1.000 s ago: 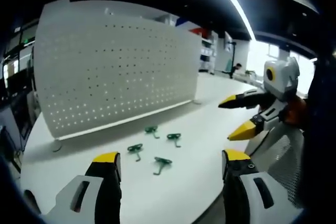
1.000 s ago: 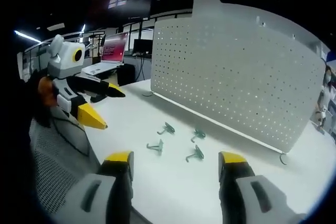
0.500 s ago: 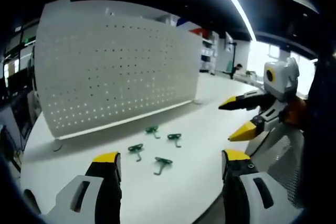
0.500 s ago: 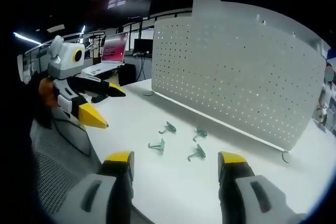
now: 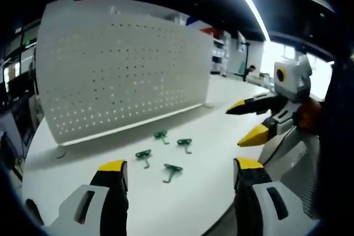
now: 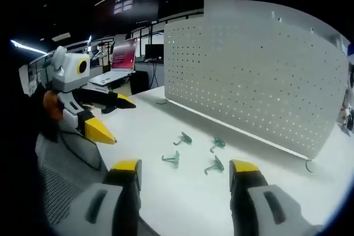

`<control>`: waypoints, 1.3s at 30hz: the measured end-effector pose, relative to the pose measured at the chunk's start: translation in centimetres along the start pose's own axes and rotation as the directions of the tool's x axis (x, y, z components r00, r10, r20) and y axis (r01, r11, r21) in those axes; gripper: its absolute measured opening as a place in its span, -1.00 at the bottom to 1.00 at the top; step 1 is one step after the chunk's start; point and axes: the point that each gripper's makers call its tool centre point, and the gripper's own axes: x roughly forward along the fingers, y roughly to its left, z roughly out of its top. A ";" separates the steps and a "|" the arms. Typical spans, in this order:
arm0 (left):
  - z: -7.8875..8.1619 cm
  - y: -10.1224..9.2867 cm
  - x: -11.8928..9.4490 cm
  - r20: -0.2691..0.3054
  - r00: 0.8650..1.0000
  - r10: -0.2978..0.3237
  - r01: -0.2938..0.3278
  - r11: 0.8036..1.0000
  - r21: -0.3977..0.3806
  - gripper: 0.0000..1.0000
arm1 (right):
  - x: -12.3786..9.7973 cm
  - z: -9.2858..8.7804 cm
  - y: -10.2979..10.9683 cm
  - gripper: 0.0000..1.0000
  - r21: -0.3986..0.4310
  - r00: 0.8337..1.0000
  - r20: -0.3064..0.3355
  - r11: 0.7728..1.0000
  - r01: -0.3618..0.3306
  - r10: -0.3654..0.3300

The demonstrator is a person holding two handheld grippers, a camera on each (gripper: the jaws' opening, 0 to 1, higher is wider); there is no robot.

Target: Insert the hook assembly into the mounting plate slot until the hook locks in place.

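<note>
— Fingers first: what are yours doing?

— Both pairs stand wide apart and hold nothing. My left gripper rises from the bottom of the left gripper view, its yellow-tipped jaws spread over bare white tabletop. My right gripper does the same in the right gripper view.

— Anything different from a second ago?

— Only a little. In the right gripper view the whole scene has slid, so my right hand has drifted, and the four small green metal hooks now sit a shade lower and nearer the frame's middle. In the left gripper view my right gripper, at the right edge, has shifted slightly upward and inward. The hooks have not moved on the table.

— So where does that leave the task?

— At the very start, I judge. The hooks lie loose at lower centre, well apart from my jaws. The white perforated mounting panel stands upright behind them in the upper left, with no hook in it. Picking one hook up comes next.
</note>
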 end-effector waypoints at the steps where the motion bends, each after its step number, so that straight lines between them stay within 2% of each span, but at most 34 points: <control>1: 0.1 0.1 0.0 0.005 1.000 0.003 -0.003 1.000 -0.005 0.59 | 0.2 0.1 0.1 0.21 -0.008 1.000 -0.002 1.000 -0.006 0.006; 4: 0.1 0.1 0.0 0.006 1.000 0.003 -0.003 1.000 -0.006 0.58 | 0.5 0.6 0.0 0.12 -0.020 1.000 0.005 1.000 -0.021 0.021; 11: -0.1 0.0 0.1 -0.006 1.000 -0.001 0.001 1.000 0.006 0.58 | 1.4 3.1 -0.9 -0.15 -0.076 0.998 0.051 0.996 -0.040 0.044; 19: 0.0 0.0 0.1 -0.007 1.000 0.004 -0.004 1.000 0.012 0.57 | 4.3 5.3 -0.5 -0.23 -0.181 0.994 0.058 0.980 -0.085 0.096; 22: 0.0 0.1 0.1 -0.003 1.000 0.009 -0.009 1.000 0.013 0.57 | 5.7 5.6 -0.4 -0.28 -0.212 0.992 0.043 0.972 -0.105 0.117; 28: 0.0 0.1 0.1 -0.006 1.000 0.011 -0.011 1.000 0.020 0.57 | 8.6 5.3 0.0 -0.39 -0.264 0.988 0.004 0.953 -0.150 0.157; 37: -0.2 -0.1 0.2 -0.022 1.000 0.004 -0.003 0.999 0.034 0.56 | 12.9 3.1 0.0 -0.50 -0.288 0.978 -0.082 0.935 -0.207 0.191; 39: -0.3 -0.2 0.3 -0.026 1.000 0.003 -0.002 0.999 0.038 0.56 | 13.7 3.0 0.2 -0.54 -0.293 0.976 -0.083 0.931 -0.217 0.201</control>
